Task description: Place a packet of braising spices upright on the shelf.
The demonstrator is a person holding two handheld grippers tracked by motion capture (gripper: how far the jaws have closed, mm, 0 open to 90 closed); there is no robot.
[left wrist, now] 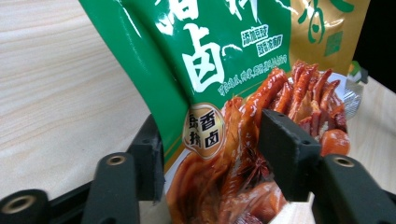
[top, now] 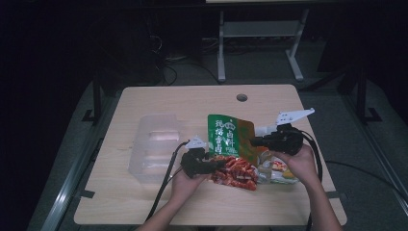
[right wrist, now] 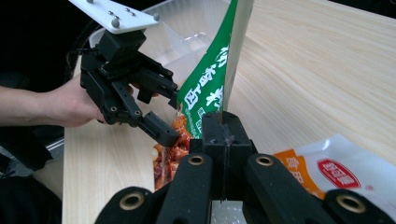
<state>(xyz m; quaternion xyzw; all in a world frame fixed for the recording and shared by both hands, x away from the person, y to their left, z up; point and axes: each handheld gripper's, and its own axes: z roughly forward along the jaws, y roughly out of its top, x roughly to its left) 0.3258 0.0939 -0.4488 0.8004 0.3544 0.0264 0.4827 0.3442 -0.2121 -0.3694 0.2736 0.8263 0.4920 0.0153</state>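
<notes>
Clear bin [top: 154, 144] lies left of green pouch [top: 230, 137].

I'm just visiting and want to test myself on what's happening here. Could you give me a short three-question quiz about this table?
1. True or false: the right gripper is shut on the green snack bag.
2. Which way are the left gripper jaws standing?
A) open around the bag
B) clamped on the clear plastic box
C) resting on the bare table
3. Fill in: beside the right hand lies a white and ____ packet.

Key: 1 true; 2 A; 3 orange.
</notes>
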